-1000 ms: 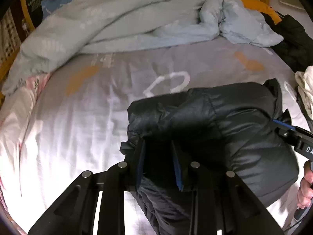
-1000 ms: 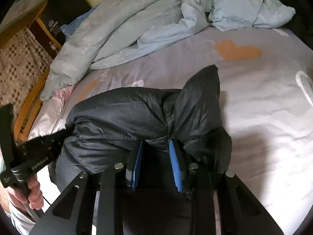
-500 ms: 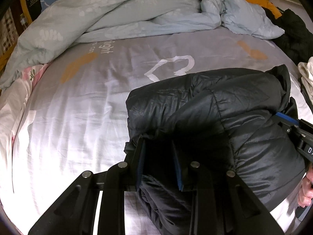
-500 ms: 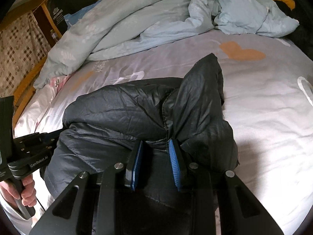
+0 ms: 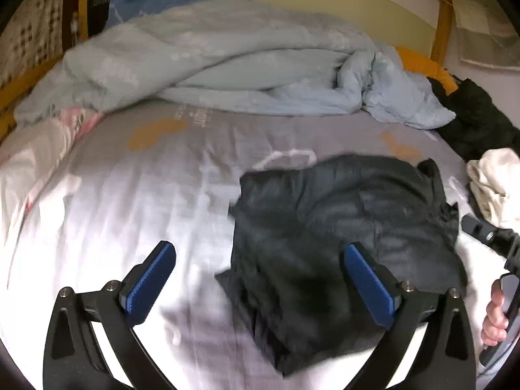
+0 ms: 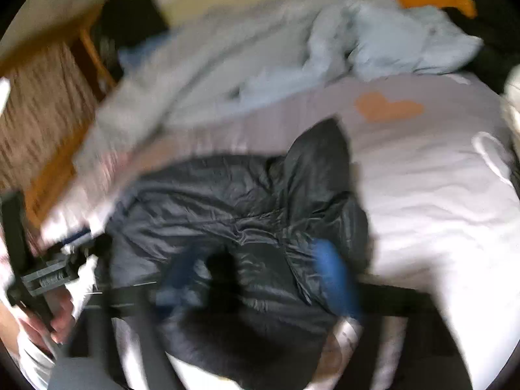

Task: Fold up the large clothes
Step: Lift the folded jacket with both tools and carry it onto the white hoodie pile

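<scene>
Free room and obstacles on the bed. The grey sheet [image 5: 136,201] lies bare to the left of the folded black jacket [image 5: 341,227], giving open passage there; more bare sheet [image 6: 438,201] lies on the jacket's other side. The rumpled pale blue duvet [image 5: 247,74] closes off the far side from edge to edge. At the right, a dark garment [image 5: 477,120] and a cream cloth [image 5: 497,182] crowd the margin. The left gripper [image 5: 260,279], jaws opening, straddles the jacket's near corner without pressing it; the right gripper [image 6: 260,279] (blurred), jaws likewise opening, hangs over the jacket. A wooden bed frame [image 6: 52,178] bounds one side.
</scene>
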